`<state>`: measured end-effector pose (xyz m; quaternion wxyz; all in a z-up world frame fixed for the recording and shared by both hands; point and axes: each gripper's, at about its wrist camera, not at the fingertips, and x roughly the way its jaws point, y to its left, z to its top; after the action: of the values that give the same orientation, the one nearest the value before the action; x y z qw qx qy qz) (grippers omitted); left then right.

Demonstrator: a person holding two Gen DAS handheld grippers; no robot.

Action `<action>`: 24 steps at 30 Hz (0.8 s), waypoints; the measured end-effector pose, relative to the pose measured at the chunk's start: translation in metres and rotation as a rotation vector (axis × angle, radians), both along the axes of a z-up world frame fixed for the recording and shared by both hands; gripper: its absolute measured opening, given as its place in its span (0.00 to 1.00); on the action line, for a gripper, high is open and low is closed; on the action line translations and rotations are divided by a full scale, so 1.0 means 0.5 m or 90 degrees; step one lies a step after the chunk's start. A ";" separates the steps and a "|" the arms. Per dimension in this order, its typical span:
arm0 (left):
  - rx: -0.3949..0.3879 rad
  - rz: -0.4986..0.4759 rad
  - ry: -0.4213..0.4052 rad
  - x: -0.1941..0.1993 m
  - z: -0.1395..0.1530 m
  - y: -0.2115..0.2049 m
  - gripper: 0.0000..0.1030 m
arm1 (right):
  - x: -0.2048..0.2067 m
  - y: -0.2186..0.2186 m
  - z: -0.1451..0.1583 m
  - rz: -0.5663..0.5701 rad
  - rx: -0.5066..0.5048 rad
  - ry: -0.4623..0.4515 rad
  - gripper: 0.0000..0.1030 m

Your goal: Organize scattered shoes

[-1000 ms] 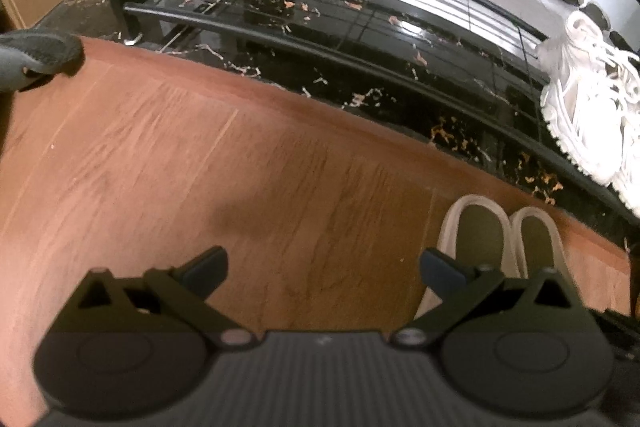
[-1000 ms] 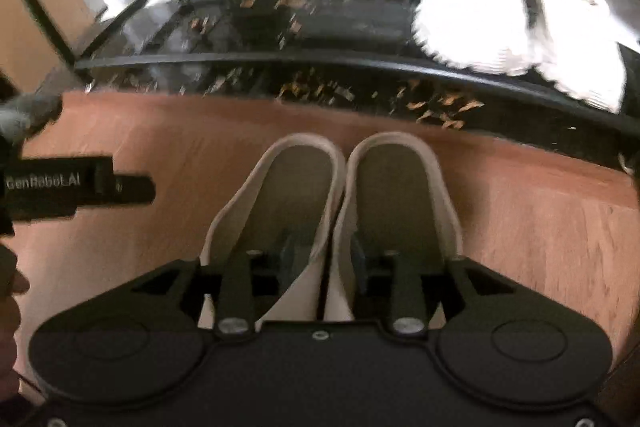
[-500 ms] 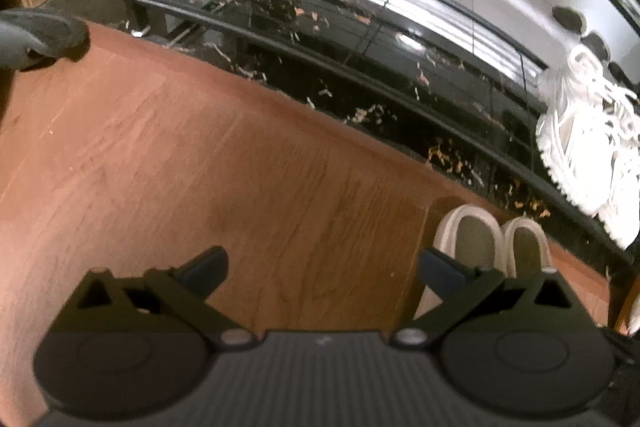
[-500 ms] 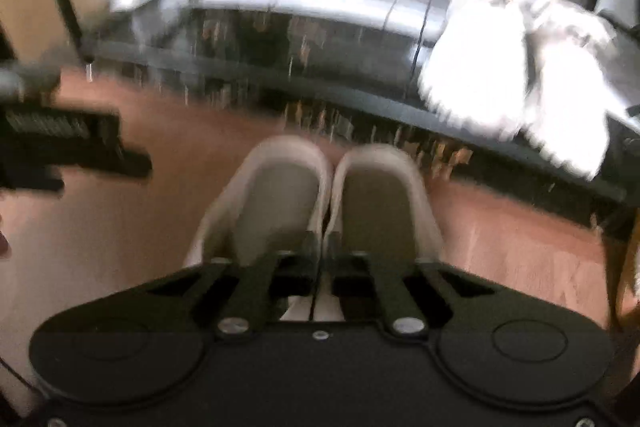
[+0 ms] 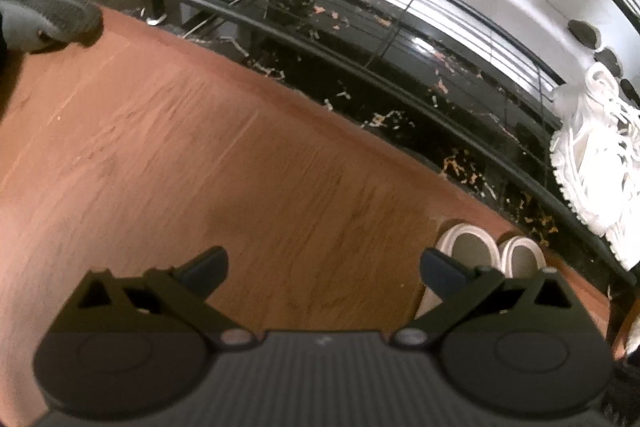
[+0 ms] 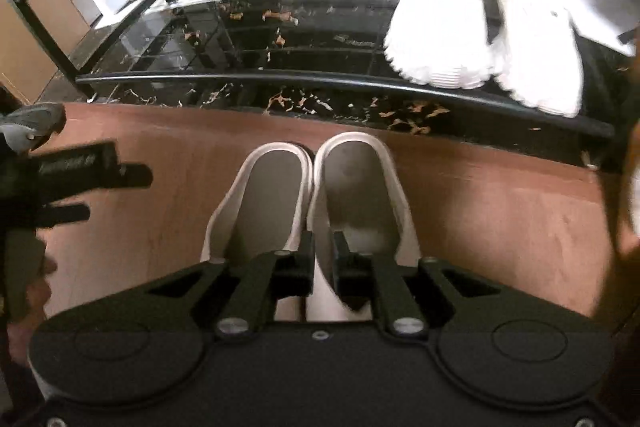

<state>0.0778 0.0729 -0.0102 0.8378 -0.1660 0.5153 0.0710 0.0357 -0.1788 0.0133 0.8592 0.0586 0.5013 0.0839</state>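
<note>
- Reddish wood floor (image 5: 248,163) ran up to a black marble strip (image 6: 304,39) under a black metal shoe rack (image 5: 400,75); white tile lay beyond.
- Right gripper (image 6: 322,261) pointed level toward the rack, its fingers drawn close and pinching the touching inner walls of the pair of beige slippers (image 6: 316,195), which sat toes forward on the wood just short of the rack's front rail.
- Left gripper (image 5: 324,267) was held over bare floor, fingers spread wide with nothing between them; the slippers showed at its right finger.
- White sneakers (image 6: 484,23) rested on the rack's low shelf, far right, soles overhanging the rail.
- A grey shoe (image 5: 44,21) was cut off at the left edge of both views; only its toe showed.
- Slipper heels were hidden under the right gripper's body.
- Shelf space left of the sneakers was open.
</note>
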 end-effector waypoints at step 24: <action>0.006 0.006 0.018 -0.003 -0.004 0.002 0.99 | -0.268 0.093 -0.106 -0.019 -0.077 -0.096 0.93</action>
<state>0.0762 0.0742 -0.0124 0.8310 -0.1636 0.5257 0.0794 -0.0985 -0.1325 -0.0397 0.8977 0.0079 0.4382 0.0447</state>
